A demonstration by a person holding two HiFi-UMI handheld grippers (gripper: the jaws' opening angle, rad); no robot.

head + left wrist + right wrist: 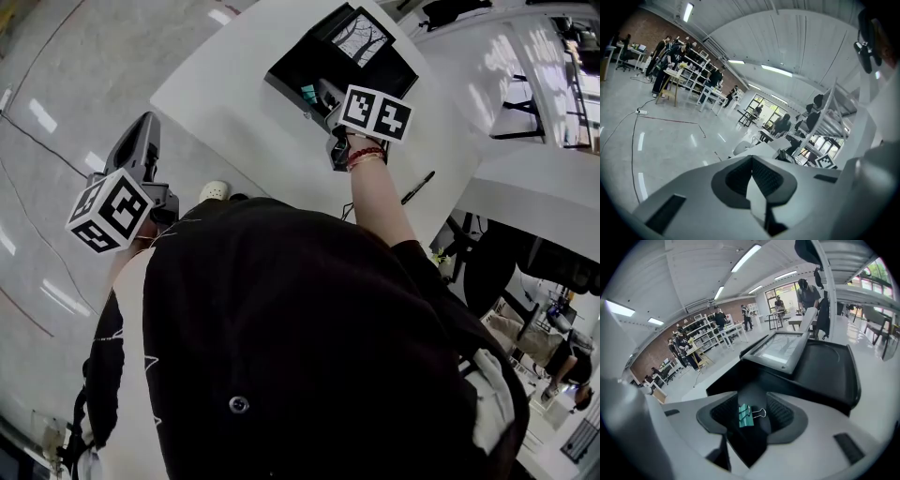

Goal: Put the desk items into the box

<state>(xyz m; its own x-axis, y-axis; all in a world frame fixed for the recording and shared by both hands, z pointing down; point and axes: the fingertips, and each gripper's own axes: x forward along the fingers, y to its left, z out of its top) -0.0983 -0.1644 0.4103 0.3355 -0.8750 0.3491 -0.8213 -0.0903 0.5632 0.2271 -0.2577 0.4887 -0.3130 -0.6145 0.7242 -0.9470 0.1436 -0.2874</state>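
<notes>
Broadly, the white surface [234, 103] carries a black box [286, 75] at its far end, with a framed picture [780, 348] lying inside. Off the surface's edge, the left claw [752, 161] is closed on nothing. The right claw [753, 398] hangs over the box, jaws spread wide, a teal binder clip [745, 416] between them with neither pad pressing it. A black pen [417, 187] lies on the surface outside the box; light, stiff and prone to rolling, it probably wants pinching across mid-barrel.
</notes>
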